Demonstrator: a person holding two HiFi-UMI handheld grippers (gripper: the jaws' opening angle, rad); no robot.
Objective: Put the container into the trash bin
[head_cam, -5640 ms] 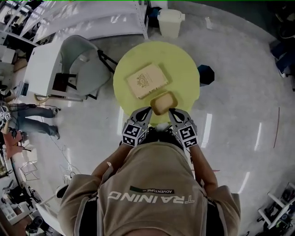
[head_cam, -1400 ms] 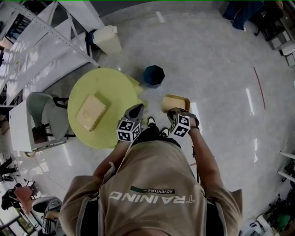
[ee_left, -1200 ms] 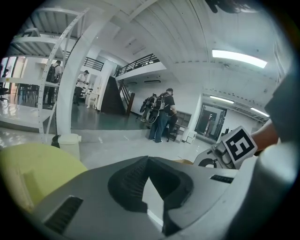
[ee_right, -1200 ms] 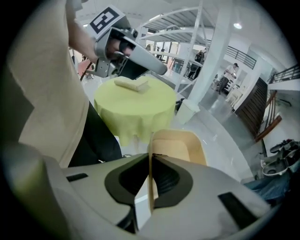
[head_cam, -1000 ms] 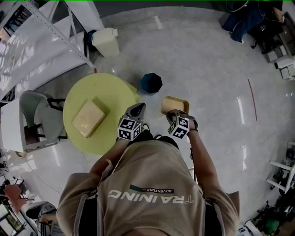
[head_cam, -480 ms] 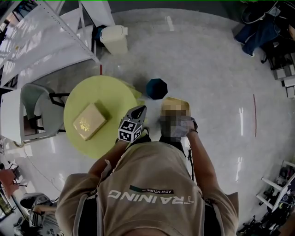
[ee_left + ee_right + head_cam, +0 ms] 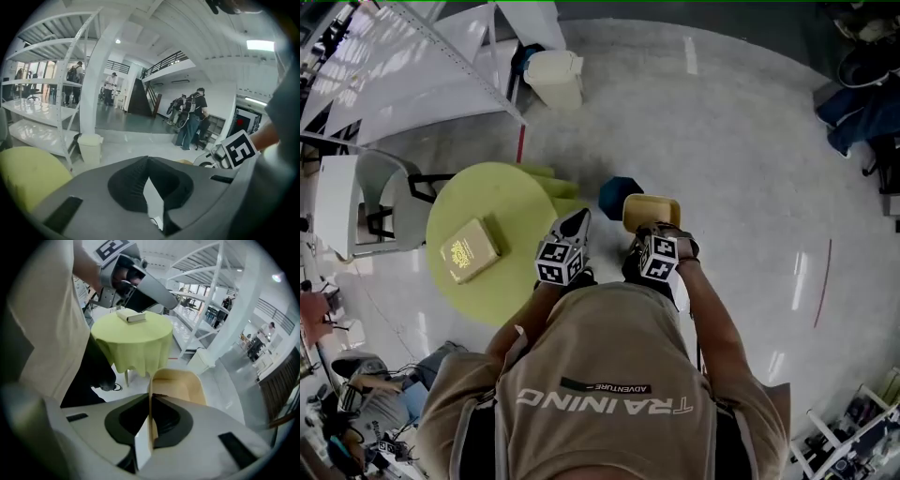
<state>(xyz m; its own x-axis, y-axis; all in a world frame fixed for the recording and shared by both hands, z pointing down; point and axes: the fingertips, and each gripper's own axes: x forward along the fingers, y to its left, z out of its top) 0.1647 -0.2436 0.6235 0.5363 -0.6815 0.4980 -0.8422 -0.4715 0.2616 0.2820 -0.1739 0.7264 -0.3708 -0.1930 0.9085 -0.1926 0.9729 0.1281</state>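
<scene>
The container (image 7: 652, 212) is a shallow tan tray. My right gripper (image 7: 648, 231) is shut on its near rim and holds it above the floor. In the right gripper view the tray (image 7: 180, 383) stands on edge, its wall pinched between the jaws of the right gripper (image 7: 150, 401). A dark blue bin (image 7: 619, 195) stands on the floor just left of the tray. My left gripper (image 7: 577, 219) hangs beside it over the table's edge. Its jaws (image 7: 149, 161) are shut with nothing between them.
A round yellow table (image 7: 492, 239) with a tan box (image 7: 469, 249) on it stands at the left. A cream lidded bin (image 7: 555, 77) sits by white shelving (image 7: 412, 66) farther off. Several people stand in the background of the left gripper view.
Both grippers have swung round together with the person's body. The tray now hangs closer to the dark blue bin. The table and cream bin have shifted in the head view.
</scene>
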